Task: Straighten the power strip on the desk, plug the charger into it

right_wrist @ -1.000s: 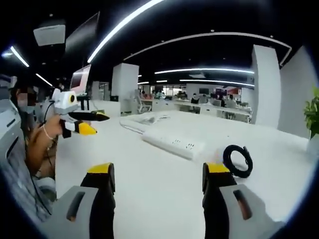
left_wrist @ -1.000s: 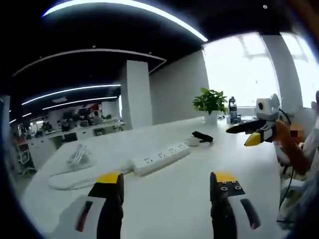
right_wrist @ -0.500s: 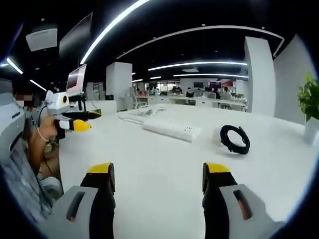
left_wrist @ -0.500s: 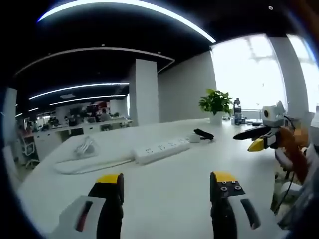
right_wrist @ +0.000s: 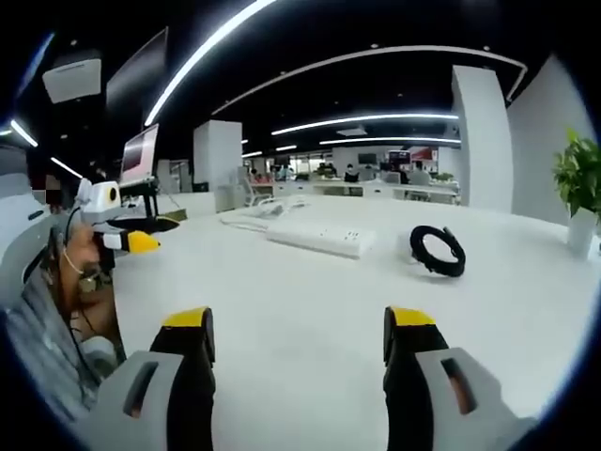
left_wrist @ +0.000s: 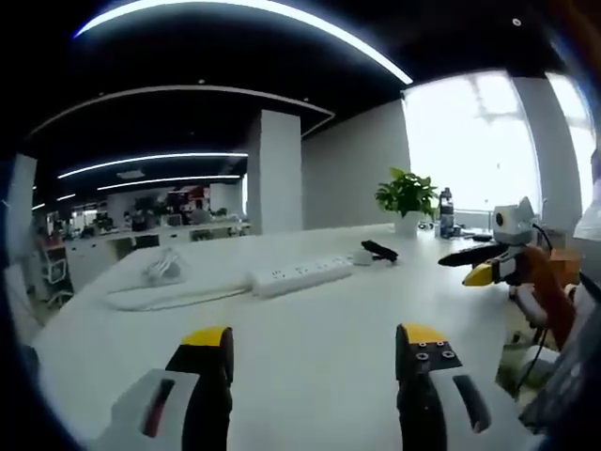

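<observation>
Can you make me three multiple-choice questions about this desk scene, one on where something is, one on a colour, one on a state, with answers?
1. Where does the power strip lie?
A. flat on the white desk
B. on the floor
C. held in a gripper

2. What colour is the coiled cable beside it?
A. white
B. black
C. red

3. How do the fingers of the right gripper stand?
A. shut on the power strip
B. shut on the cable
C. open, holding nothing

Answers:
1. A, the power strip rests on the desk top, ahead of both grippers.
2. B, the coil is dark black against the white surface.
3. C, a wide gap with bare desk shows between the fingers; the left gripper stands the same way.
</observation>
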Motion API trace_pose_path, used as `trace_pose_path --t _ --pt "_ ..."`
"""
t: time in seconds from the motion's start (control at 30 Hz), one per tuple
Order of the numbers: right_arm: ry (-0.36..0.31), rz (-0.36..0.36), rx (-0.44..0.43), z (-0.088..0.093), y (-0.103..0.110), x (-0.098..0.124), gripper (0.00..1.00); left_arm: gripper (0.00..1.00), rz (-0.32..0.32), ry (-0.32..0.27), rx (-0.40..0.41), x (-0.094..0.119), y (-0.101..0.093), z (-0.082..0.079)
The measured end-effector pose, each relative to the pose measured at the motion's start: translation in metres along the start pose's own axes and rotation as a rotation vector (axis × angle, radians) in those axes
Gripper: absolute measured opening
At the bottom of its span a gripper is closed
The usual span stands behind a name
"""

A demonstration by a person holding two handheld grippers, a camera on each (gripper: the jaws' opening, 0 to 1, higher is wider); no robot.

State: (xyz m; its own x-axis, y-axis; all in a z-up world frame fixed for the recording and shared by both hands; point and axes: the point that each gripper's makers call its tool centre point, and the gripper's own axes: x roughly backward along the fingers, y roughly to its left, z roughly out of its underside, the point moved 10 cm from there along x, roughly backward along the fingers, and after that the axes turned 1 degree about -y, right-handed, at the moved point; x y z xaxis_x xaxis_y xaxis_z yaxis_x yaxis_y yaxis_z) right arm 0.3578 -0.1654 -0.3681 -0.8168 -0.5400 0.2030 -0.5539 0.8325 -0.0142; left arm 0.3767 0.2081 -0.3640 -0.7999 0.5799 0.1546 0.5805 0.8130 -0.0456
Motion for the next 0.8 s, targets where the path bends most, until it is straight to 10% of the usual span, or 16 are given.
trace_pose_path --t 0.8 --pt "-0.092 0.067 0.026 -0.029 -0.050 -0.017 0.73 0.71 -0.037 0.011 -0.010 -0.001 0.007 0.002"
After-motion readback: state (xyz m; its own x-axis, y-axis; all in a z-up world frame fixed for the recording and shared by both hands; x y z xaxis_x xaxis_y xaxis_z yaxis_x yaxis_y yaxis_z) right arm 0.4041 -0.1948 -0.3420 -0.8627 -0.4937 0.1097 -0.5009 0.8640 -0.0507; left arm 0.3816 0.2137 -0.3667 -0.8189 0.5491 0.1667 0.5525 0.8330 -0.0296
